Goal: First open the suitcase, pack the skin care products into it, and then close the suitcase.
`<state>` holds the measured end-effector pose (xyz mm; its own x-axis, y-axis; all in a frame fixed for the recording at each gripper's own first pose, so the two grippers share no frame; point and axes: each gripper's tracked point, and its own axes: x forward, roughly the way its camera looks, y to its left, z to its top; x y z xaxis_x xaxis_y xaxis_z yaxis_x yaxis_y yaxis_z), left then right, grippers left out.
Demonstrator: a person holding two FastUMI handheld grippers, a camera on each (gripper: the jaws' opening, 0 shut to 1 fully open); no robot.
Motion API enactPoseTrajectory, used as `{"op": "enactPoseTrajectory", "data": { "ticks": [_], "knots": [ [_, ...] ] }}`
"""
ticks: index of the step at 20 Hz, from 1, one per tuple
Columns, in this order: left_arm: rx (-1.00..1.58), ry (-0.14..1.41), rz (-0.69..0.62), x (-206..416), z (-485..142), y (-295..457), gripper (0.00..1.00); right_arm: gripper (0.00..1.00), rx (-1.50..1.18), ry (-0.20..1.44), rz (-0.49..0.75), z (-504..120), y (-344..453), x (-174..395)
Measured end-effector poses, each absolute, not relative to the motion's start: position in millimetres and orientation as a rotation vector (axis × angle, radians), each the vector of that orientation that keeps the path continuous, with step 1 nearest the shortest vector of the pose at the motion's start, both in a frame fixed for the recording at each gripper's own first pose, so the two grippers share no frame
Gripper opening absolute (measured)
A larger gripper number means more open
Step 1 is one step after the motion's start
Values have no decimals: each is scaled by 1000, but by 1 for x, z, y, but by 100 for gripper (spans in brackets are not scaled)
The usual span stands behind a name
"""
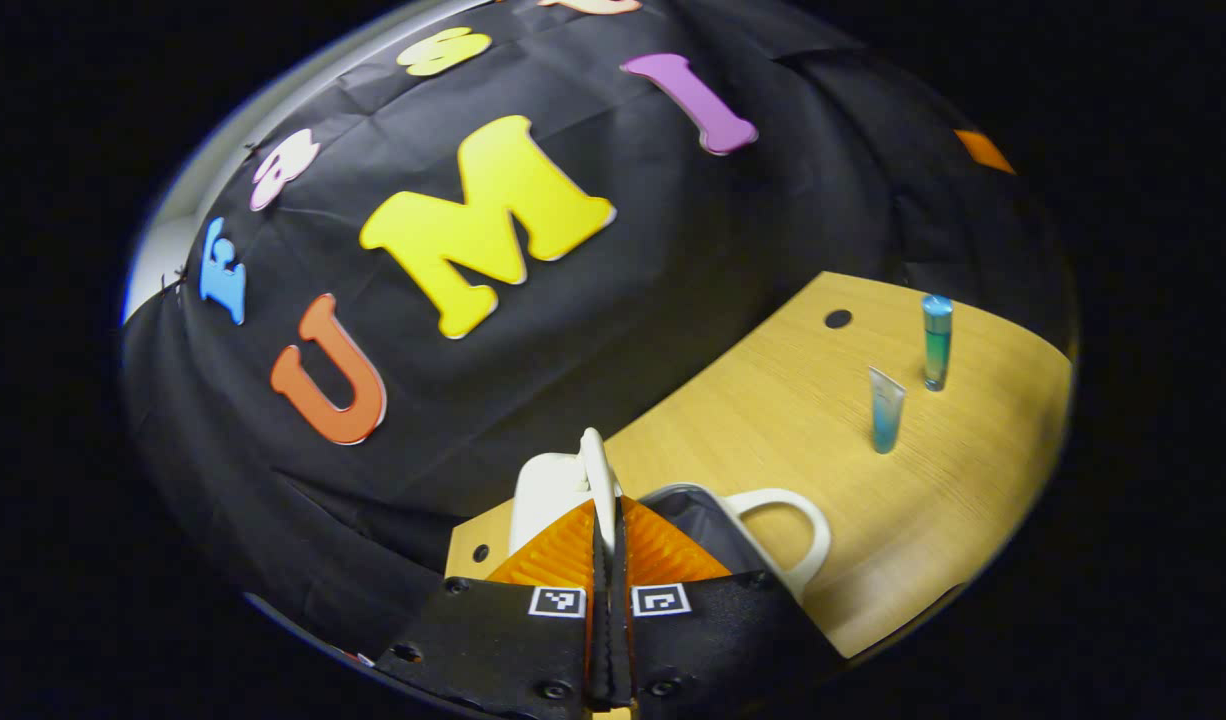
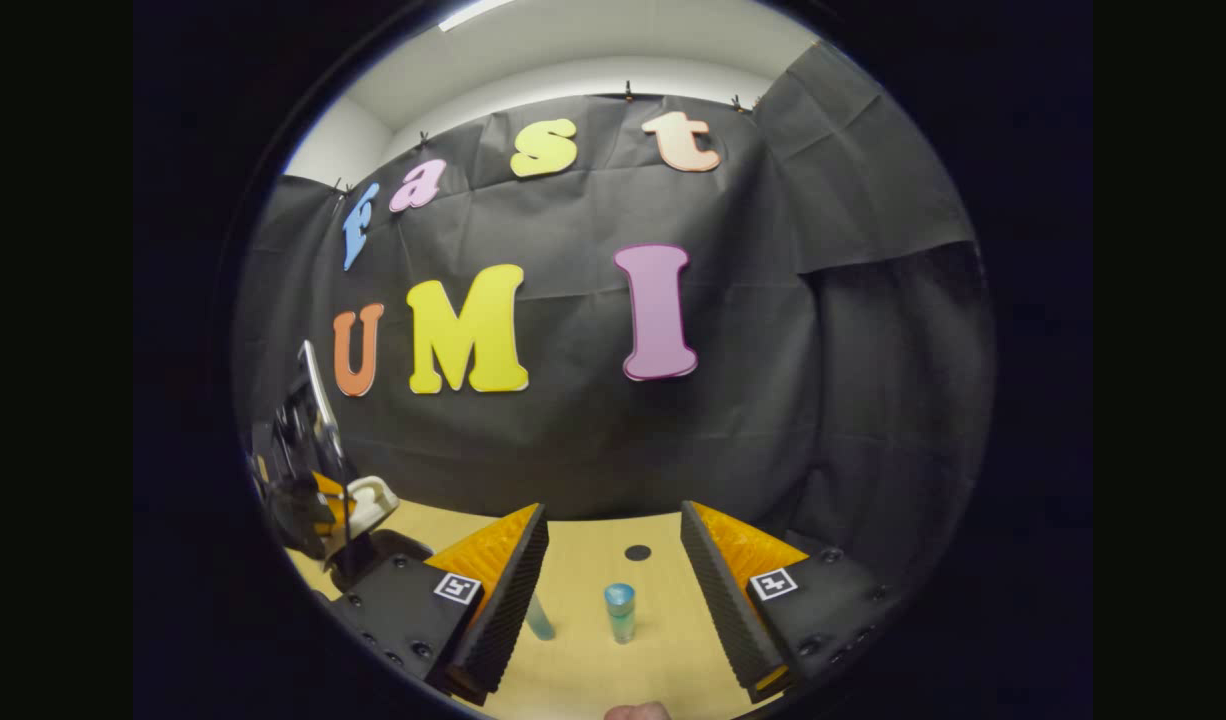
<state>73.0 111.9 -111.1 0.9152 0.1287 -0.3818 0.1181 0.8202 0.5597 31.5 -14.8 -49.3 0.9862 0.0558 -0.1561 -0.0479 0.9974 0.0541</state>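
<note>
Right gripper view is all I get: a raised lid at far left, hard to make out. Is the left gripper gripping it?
Observer: Yes. The left gripper has its jaws shut on the white edge of the suitcase lid.
Operator: Is the case open?
Observer: Its dark lining shows beside the handle, so it's open.
Operator: One tube is half hidden by my finger.
Observer: That tube stands upright, flat end up, apart from the capped bottle.

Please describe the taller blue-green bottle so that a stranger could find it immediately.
On the wooden table stand two blue items. The bottle is the upright cylinder with a round cap. The tube beside it is shorter with a flat tip.
</note>
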Motion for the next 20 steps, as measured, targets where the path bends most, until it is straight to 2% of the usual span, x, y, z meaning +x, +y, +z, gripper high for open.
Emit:
{"op": "enactPoseTrajectory", "data": {
  "ticks": [4,8,14,20],
  "knots": [
    [387,372,72,65,-78,205,2,77,66,150,93,-25,27,30],
    [262,339,169,59,-76,310,3,79,27,129,100,-16,60,25],
    [116,382,279,42,-146,430,3,79,-46,136,113,-15,95,11],
    [2,489,308,48,-244,486,3,79,-127,170,107,-25,107,6]
  ]
}}
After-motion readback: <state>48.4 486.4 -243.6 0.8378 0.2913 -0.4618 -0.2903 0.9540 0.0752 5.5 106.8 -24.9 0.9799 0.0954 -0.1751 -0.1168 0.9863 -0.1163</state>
